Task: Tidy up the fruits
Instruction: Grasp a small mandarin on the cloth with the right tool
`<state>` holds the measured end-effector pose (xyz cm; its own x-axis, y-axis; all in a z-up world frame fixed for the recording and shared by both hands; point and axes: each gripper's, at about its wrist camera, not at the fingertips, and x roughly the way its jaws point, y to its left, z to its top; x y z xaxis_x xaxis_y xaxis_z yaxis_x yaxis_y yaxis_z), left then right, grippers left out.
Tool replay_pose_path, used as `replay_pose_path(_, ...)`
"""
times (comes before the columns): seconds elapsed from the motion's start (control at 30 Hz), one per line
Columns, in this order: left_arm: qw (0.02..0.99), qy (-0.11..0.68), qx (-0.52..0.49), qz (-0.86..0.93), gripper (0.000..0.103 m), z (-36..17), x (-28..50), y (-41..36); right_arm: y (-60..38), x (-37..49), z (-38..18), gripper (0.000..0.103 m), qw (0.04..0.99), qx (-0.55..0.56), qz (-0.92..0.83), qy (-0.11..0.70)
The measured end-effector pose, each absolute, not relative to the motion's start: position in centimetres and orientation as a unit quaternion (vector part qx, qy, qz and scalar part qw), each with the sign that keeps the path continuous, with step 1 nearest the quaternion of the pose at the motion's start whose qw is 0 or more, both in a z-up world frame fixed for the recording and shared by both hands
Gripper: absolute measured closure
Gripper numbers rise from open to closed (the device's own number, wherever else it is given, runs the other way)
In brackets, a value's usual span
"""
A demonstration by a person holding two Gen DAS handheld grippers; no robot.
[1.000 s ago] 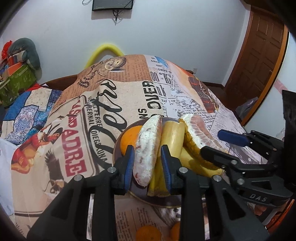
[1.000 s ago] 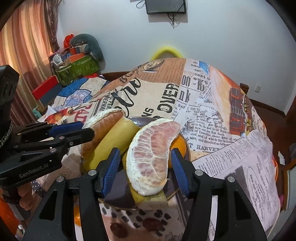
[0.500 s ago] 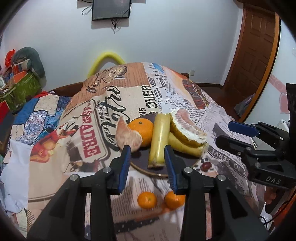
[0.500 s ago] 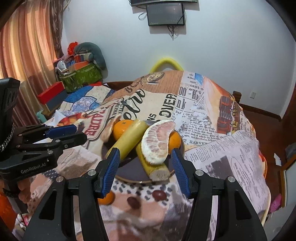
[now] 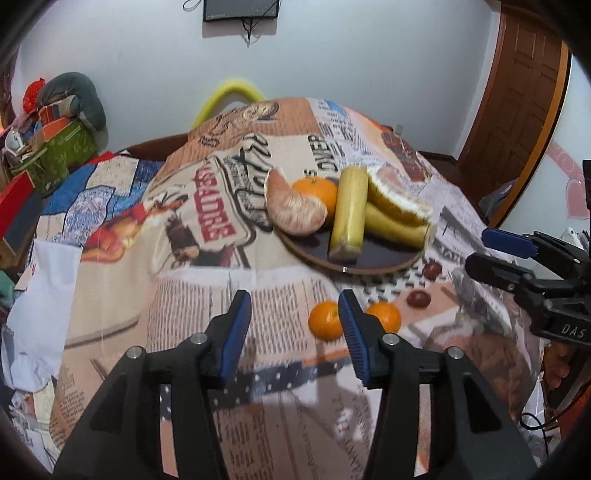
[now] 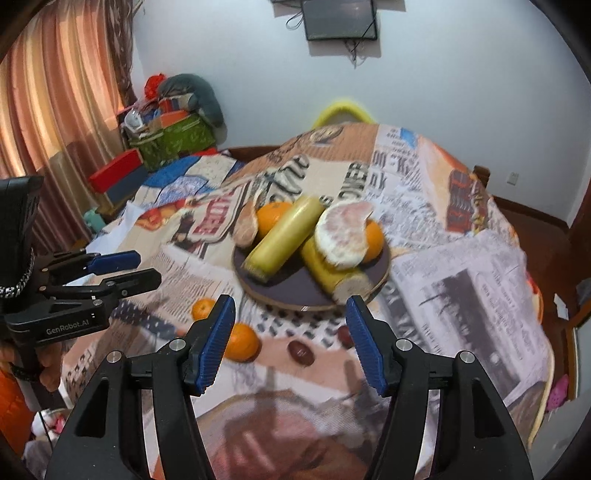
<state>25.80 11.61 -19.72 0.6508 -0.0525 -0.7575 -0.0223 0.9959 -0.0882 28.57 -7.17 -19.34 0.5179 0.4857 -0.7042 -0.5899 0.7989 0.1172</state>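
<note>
the dark round plate (image 5: 384, 260) sits on the newspaper-print tablecloth (image 5: 110, 295) and carries the fruit: a peeled pomelo segment (image 5: 293, 212) leans on its left rim against an orange (image 5: 316, 190), a banana (image 5: 349, 212) runs down the middle, and a second banana (image 5: 395, 227) lies to the right with another pomelo piece (image 5: 397, 201) resting on top of it. from my right wrist view a further orange (image 6: 373, 238) shows behind that right-hand pomelo piece. off the plate, two small oranges (image 5: 325, 319) lie side by side on the cloth near the plate's front edge, and two dark round fruits (image 5: 419, 298) lie just right of them.

my left gripper (image 5: 293, 330) hovers over the cloth in front of the plate, jaws apart and just been opening, nothing between the pads. my right gripper (image 6: 290, 338) hangs likewise in front of the plate, released, jaws just been widening, empty too. each gripper shows at the edge of the other's view.

beyond the table i see a yellow chair back (image 5: 229, 96), a wall screen (image 6: 340, 20), a wooden door (image 5: 517, 110) and curtains (image 6: 51, 99).
</note>
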Motion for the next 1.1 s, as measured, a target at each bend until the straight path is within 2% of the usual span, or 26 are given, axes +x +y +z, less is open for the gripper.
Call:
replay_pose_path(0.17, 0.9, 0.434, -0.05, -0.015, 0.049, -21.3, 25.1, 11.6, -5.2, 28.2, -22.2, 0.044, 0.85, -0.081, 0.32, 0.411)
replay_pose_path(0.37, 0.888, 0.457, -0.054, -0.02, 0.048, -23.7, 24.8, 11.9, -3.5, 28.5, -24.0, 0.044, 0.829, -0.082, 0.341, 0.435)
replay_pose_path(0.53, 0.883, 0.462, -0.074, -0.027, 0.048, -24.5, 25.0, 12.4, -2.1, 28.9, -25.0, 0.061, 0.813, -0.091, 0.355, 0.452)
replay_pose_path(0.6, 0.884, 0.46, -0.075, -0.029, 0.048, -24.5, 25.1, 12.4, -1.9, 29.1, -25.5, 0.062, 0.809, -0.091, 0.358, 0.457)
replay_pose_path(0.67, 0.884, 0.46, -0.073, -0.032, 0.048, -24.5, 25.3, 12.2, -1.9, 29.1, -25.9, 0.068, 0.806, -0.091, 0.36, 0.461)
replay_pose_path(0.97, 0.886, 0.458, -0.06, -0.044, 0.048, -24.5, 26.3, 10.6, -2.9, 28.7, -25.2, 0.069, 0.815, -0.076, 0.356, 0.451)
replay_pose_path(1.1, 0.884, 0.462, -0.052, -0.052, 0.055, -24.7, 27.1, 9.7, -4.1, 28.6, -24.5, 0.069, 0.826, -0.065, 0.344, 0.441)
